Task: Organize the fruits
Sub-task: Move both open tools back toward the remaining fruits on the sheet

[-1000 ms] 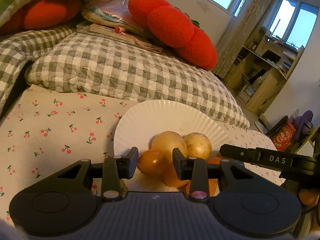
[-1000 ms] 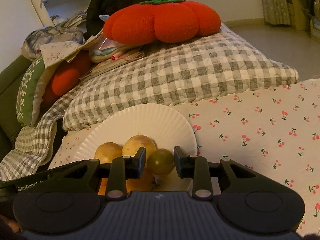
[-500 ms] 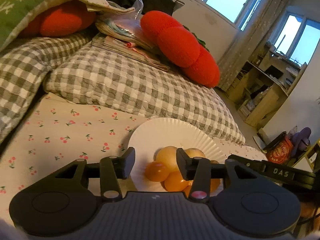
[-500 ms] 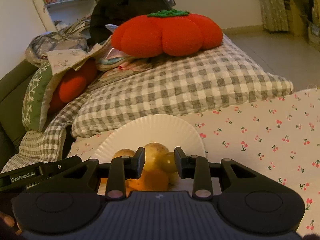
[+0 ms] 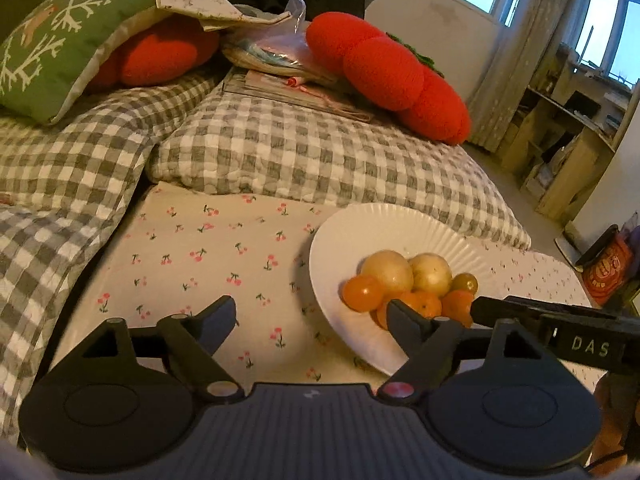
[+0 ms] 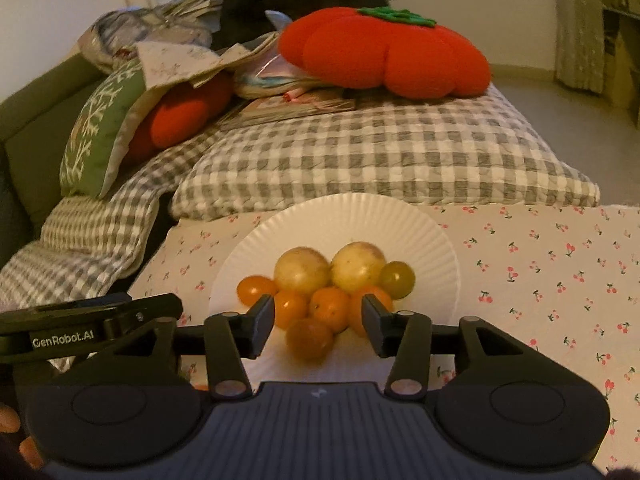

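A white paper plate (image 6: pixel 344 208) lies on the cherry-print cloth (image 5: pixel 200 264) and carries a pile of fruit. The pile has two pale yellow round fruits (image 6: pixel 302 270), a greenish tomato (image 6: pixel 396 279), an orange tomato (image 5: pixel 362 293) and several small oranges (image 6: pixel 330 307). My right gripper (image 6: pixel 318 314) hovers just in front of the pile. Its jaws are opening, and the pads touch no fruit. My left gripper (image 5: pixel 312 314) is left of the plate over the cloth, its jaws opening wide with nothing between them. Its right fingertip (image 5: pixel 396 312) overlaps the plate's near rim.
A grey checked pillow (image 5: pixel 320 160) lies right behind the plate, bearing a red tomato-shaped cushion (image 6: pixel 384 52) and stacked papers. A green cushion (image 5: pixel 60 48) is at the far left. Shelves and an orange bag (image 5: pixel 608 268) stand at the right. Fingertips of a hand (image 6: pixel 8 424) show bottom left.
Both grippers drew back and up from the plate as their jaws opened. The left let go of the orange tomato and the right let go of the greenish one; both now lie on the plate.
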